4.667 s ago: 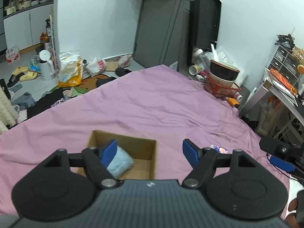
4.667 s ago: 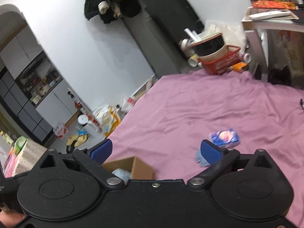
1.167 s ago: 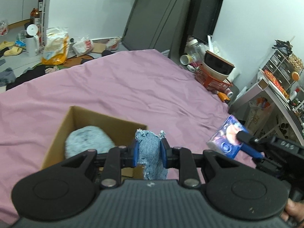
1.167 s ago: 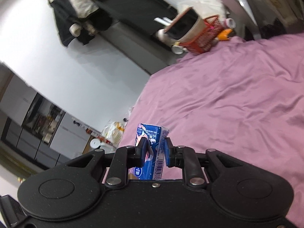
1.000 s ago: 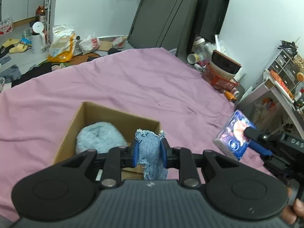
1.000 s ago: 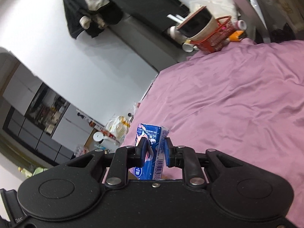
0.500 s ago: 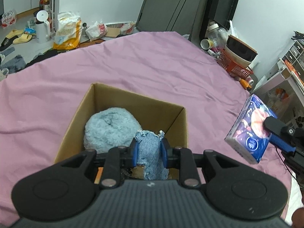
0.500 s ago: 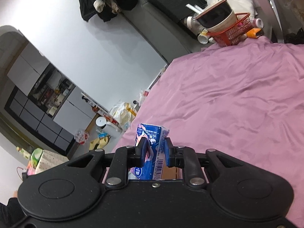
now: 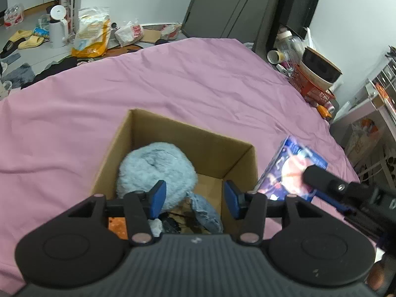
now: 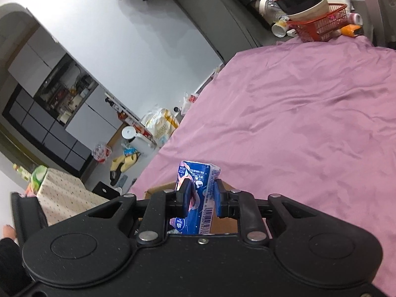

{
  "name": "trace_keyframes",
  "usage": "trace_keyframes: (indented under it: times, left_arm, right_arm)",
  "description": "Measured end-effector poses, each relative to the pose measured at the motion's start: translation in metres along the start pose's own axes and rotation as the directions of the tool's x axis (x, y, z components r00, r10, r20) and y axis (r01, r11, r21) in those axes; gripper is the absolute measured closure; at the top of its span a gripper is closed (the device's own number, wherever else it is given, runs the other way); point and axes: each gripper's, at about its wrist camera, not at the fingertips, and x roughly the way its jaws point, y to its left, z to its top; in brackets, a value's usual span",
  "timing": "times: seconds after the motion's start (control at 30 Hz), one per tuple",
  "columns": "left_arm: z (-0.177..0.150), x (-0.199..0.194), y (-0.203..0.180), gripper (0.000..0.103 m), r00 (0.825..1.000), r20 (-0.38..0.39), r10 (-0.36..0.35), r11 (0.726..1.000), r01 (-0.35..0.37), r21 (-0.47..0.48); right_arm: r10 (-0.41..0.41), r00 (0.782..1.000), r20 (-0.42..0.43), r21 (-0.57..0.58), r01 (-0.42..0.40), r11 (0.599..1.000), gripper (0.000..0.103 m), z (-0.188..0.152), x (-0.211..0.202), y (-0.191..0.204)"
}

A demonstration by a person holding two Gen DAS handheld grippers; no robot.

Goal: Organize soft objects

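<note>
Denim scrap (image 9: 205, 210): lying inside the cardboard box (image 9: 237, 148), beside a fluffy blue item (image 9: 156, 168).
Left claw (image 9: 194, 199): hanging over the box, blue fingers spread apart, gripping nothing.
Tissue pack (image 10: 198, 195): being clamped by the right claw (image 10: 200, 198) just right of the box.
Box: sitting on the purple bed (image 9: 173, 79).

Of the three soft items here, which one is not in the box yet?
The blue tissue pack, clamped in the right gripper beside the cardboard box. The fluffy blue ball and denim piece already lie inside it.
</note>
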Motion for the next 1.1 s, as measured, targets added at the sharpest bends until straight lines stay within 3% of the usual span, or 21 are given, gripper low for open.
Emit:
trace_keyframes:
  times: [0.37, 0.57, 0.67, 0.87, 1.03, 1.1]
  left_arm:
    - [0.011, -0.018, 0.016, 0.053, 1.0, 0.02, -0.016, 1.0, 0.016, -0.02]
    - [0.01, -0.028, 0.026, 0.053, 1.0, 0.023, -0.021, 0.999, 0.022, -0.033]
    - [0.01, -0.035, 0.03, 0.053, 0.999, 0.026, -0.025, 0.999, 0.026, -0.044]
    - [0.009, -0.048, 0.029, 0.052, 1.0, 0.02, -0.022, 0.999, 0.023, -0.036]
    - [0.007, -0.065, 0.029, 0.03, 0.999, 0.034, -0.015, 1.0, 0.016, -0.019]
    - [0.006, -0.071, 0.027, 0.026, 0.999, 0.039, -0.01, 1.0, 0.01, -0.006]
  right_arm:
    - [-0.081, 0.997, 0.003, -0.114, 0.081, 0.99, 0.083, -0.01, 0.023, 0.029]
    - [-0.138, 0.99, -0.026, -0.243, 0.128, 0.962, 0.078, -0.029, 0.033, 0.051]
    - [-0.156, 0.986, -0.055, -0.262, 0.137, 0.955, 0.073, -0.039, 0.031, 0.057]
    - [-0.132, 0.989, -0.064, -0.223, 0.115, 0.968, 0.073, -0.043, 0.011, 0.06]
    - [-0.129, 0.99, -0.059, -0.2, 0.115, 0.973, 0.073, -0.043, -0.002, 0.062]
    - [-0.133, 0.99, -0.053, -0.189, 0.121, 0.974, 0.073, -0.042, -0.008, 0.061]
